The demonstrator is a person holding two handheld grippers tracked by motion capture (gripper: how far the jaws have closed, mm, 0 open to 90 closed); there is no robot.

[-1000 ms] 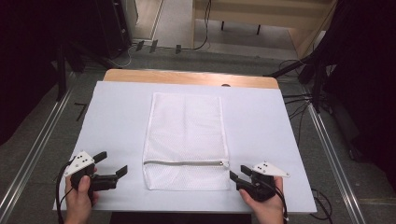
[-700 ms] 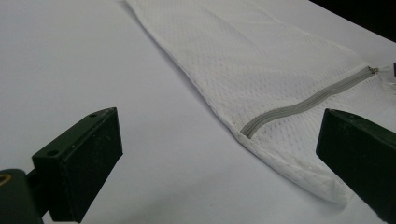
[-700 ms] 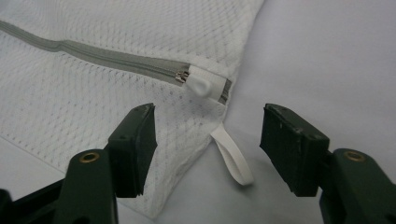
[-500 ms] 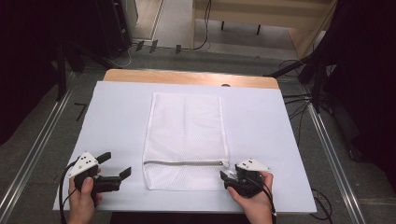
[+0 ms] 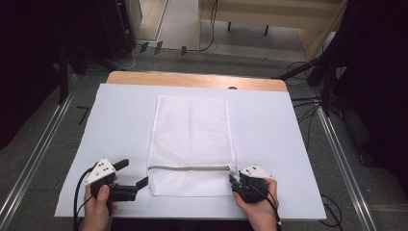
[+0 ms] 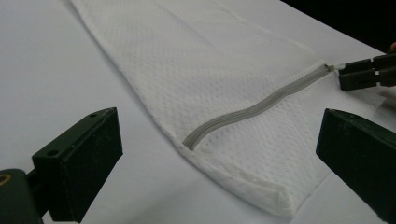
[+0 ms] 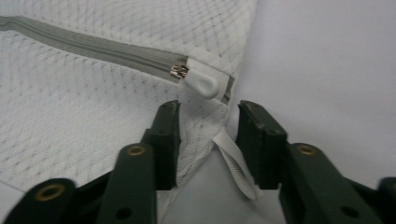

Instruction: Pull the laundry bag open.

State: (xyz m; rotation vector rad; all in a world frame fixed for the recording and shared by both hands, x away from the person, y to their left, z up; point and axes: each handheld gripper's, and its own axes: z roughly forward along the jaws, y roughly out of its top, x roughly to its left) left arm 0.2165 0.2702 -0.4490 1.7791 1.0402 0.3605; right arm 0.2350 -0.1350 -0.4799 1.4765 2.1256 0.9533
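Right gripper (image 7: 205, 140) has its fingers (image 7: 163, 140) a bit apart, sitting on either side of the bag corner just below the zipper pull (image 7: 201, 82), with mesh and a little white loop (image 7: 233, 163) in the gap, so not pinching anything yet as far as I can see. Half a second back it was already near that corner, and a second back it was out at the near right of the tabletop with its fingers spread wide, so it's moved in and narrowed onto the end of the zipper (image 5: 190, 168). Left gripper (image 5: 129, 179) has its fingers (image 6: 84, 158) wide apart, just beside the bag's near left corner and not touching it; it's barely shifted over that second. The bag (image 5: 191, 144) itself hasn't budged: flat white mesh laundry bag in the middle of the tabletop (image 5: 288, 144), long way running from near edge to far edge, zipper across it close to the near end and looking closed, pull at the right end. My guess is the plan is to unzip it, right hand about to grab the pull or loop while the left steadies the other corner.
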